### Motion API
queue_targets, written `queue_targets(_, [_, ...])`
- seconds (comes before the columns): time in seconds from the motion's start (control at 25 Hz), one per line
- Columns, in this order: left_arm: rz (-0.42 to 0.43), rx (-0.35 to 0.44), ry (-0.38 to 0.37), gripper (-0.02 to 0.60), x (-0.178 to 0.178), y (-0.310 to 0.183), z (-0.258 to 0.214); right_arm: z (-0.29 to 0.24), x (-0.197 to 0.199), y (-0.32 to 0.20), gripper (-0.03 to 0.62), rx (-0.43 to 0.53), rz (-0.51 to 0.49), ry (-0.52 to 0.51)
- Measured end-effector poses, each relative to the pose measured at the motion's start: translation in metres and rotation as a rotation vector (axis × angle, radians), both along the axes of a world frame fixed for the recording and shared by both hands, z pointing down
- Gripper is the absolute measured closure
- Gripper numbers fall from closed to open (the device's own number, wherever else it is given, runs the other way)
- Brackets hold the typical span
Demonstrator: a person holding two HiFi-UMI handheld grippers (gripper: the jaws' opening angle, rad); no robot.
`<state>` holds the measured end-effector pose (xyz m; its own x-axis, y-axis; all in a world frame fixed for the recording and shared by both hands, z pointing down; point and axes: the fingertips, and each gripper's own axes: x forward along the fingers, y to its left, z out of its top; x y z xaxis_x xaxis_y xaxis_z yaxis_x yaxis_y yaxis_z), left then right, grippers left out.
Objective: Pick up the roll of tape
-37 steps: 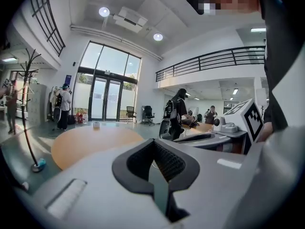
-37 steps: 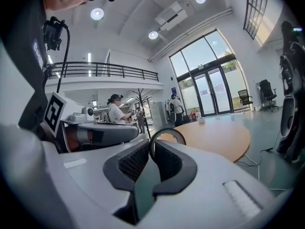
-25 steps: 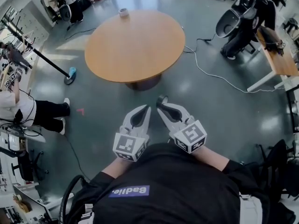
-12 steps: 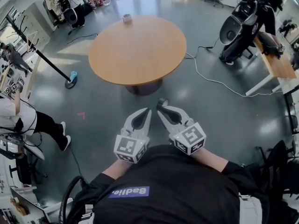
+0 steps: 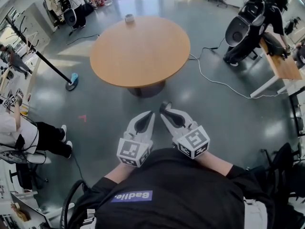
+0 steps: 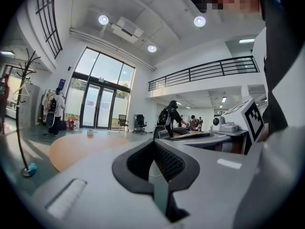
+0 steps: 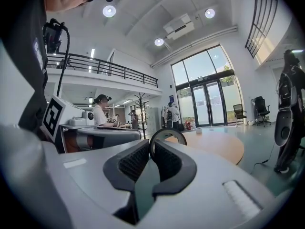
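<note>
Clamped in the right gripper (image 5: 165,109): what looks like the roll of tape (image 7: 167,130), a dark ring, held well short of the round table (image 5: 143,56). Left gripper (image 5: 150,113) pinched closed, empty. Seemingly picked up already; next, just holding that pinch firm.

You can't ID the small obj (image 5: 128,18) at far edge of worktop (image 5: 143,56), too tiny. Lower part of roll of tape (image 7: 168,130) hidden by your right gripper (image 7: 151,144).
</note>
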<state>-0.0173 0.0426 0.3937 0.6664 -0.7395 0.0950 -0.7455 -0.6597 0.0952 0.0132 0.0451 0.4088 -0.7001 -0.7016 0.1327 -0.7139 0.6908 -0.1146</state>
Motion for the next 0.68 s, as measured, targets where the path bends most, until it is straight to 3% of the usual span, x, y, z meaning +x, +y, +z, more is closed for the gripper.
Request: queue_targets(0.68, [-0.008, 0.024, -0.012, 0.572, 0.0002, -0.0041, 0.0054, 0.0031, 0.0019, -0.0040, 0.553, -0.008, -0.014, 0.004])
